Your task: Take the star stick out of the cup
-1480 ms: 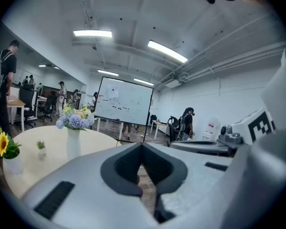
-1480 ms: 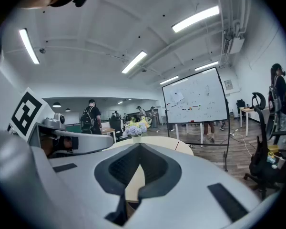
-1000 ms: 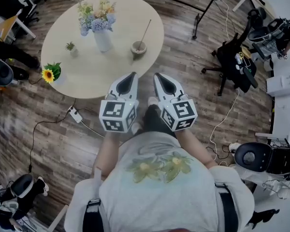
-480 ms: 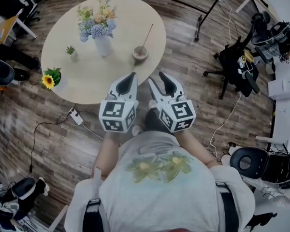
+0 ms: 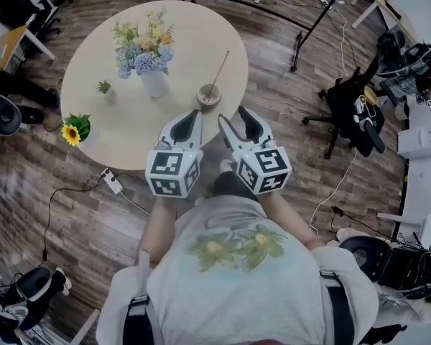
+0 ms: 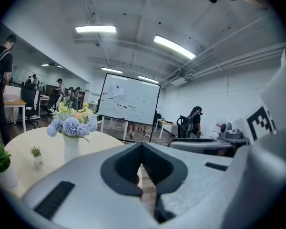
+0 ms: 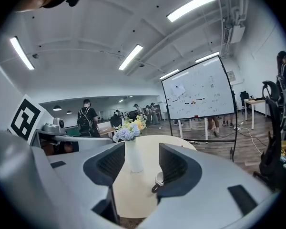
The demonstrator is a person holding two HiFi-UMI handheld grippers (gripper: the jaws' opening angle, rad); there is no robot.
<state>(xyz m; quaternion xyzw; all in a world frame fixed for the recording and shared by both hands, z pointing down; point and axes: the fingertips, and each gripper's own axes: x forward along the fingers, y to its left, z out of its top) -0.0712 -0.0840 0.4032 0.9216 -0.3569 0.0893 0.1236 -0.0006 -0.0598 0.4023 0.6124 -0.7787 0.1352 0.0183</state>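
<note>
Directly ahead of both grippers and reaching under their tips: a round, pale table (image 5: 122, 124) on a wood-plank floor (image 5: 72, 192).

Held side by side over the table's near edge: the left gripper (image 5: 195, 113) and the right gripper (image 5: 233, 115), each with a cube of square markers at the rear. Left gripper: jaws brought together, tips meeting, nothing between them. Right gripper: jaws opening, spread wide, pads touching nothing, only open tabletop in the gap.

Farther ahead and to the left of the left gripper's tips, well apart from them: a white vase (image 5: 152, 74) of blue, yellow and pink flowers, upright. Framed in the right gripper view between the parted jaws, but far beyond them.

Well off to the left of the left gripper, at the table's edge: a sunflower (image 5: 75, 121) in a small white pot.

Just ahead of the gap between the two grippers, near the right gripper's left jaw tip yet clear of it: the cup (image 5: 209, 94), low and bowl-like, upright on the table. Partly covered by the right-hand jaw in the right gripper view.

Left of the vase, far from either gripper: a tiny green potted plant (image 5: 105, 86).

Standing in the cup, leaning away from the grippers and to the right: the star stick (image 5: 220, 69), thin, ungripped, its star too small to make out.
</note>
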